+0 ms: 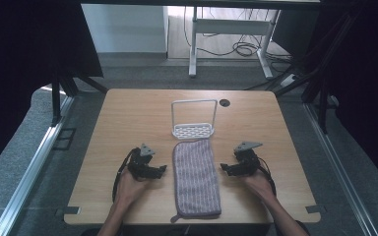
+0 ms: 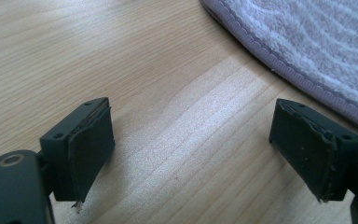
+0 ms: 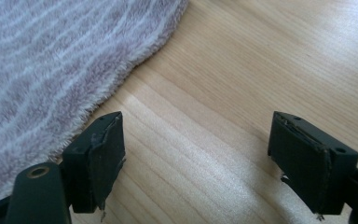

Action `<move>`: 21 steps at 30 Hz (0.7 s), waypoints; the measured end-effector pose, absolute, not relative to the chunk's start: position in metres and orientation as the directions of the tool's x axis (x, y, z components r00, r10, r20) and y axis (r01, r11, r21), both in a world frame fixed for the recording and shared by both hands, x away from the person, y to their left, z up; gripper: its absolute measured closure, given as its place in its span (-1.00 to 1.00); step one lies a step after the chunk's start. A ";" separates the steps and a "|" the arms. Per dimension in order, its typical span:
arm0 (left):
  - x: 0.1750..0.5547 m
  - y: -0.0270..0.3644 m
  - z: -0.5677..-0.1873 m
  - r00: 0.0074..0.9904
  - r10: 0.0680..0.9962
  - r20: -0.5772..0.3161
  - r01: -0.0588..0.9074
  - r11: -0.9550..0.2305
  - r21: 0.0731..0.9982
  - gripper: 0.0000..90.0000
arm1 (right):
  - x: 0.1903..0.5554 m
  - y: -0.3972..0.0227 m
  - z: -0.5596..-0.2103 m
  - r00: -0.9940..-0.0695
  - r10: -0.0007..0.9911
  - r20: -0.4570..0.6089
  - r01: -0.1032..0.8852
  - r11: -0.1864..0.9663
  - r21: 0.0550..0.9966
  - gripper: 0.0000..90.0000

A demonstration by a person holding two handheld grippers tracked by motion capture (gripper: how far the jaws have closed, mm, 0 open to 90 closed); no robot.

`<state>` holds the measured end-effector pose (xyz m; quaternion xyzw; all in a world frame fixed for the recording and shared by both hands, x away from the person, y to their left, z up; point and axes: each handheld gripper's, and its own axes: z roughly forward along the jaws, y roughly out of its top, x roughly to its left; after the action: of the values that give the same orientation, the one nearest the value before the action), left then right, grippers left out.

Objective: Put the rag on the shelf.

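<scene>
Item: one striped purple towel, lying flat and lengthwise on the wooden table between your two grippers, its far end just short of the white wire rack. Likely soft, light and limp; take it at a hemmed edge or corner. Left gripper: jaws apart, empty. Right gripper: jaws apart, empty. No legible markings.

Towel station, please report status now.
Left hand-held gripper open, right hand-held gripper open, both empty. Towel flat between them, untouched. White rack beyond towel.
</scene>
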<state>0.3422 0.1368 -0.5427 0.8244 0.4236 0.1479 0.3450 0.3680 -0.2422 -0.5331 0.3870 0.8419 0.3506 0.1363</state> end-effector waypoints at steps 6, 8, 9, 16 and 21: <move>0.345 0.130 -0.535 0.614 0.787 -0.061 0.588 -0.405 0.700 -0.69 | 0.373 -0.243 -0.526 -0.655 0.754 0.054 0.571 0.447 0.689 -0.54; 0.348 0.127 -0.531 0.617 0.784 -0.067 0.592 -0.407 0.695 -0.68 | 0.375 -0.242 -0.523 -0.651 0.756 0.065 0.576 0.437 0.691 -0.54; 0.349 0.125 -0.529 0.619 0.783 -0.067 0.591 -0.408 0.696 -0.68 | 0.375 -0.242 -0.521 -0.651 0.756 0.068 0.575 0.434 0.693 -0.54; 0.360 0.111 -0.521 0.647 0.760 -0.057 0.557 -0.420 0.716 -0.66 | 0.385 -0.235 -0.506 -0.657 0.749 0.085 0.561 0.411 0.718 -0.54; 0.375 0.096 -0.520 0.671 0.740 -0.039 0.539 -0.451 0.712 -0.48 | 0.398 -0.216 -0.504 -0.677 0.728 0.102 0.557 0.417 0.718 -0.36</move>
<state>0.3746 0.0965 -0.5197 0.8401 0.3806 0.1400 0.3602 0.3978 -0.2158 -0.5035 0.3852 0.8341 0.3782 0.1135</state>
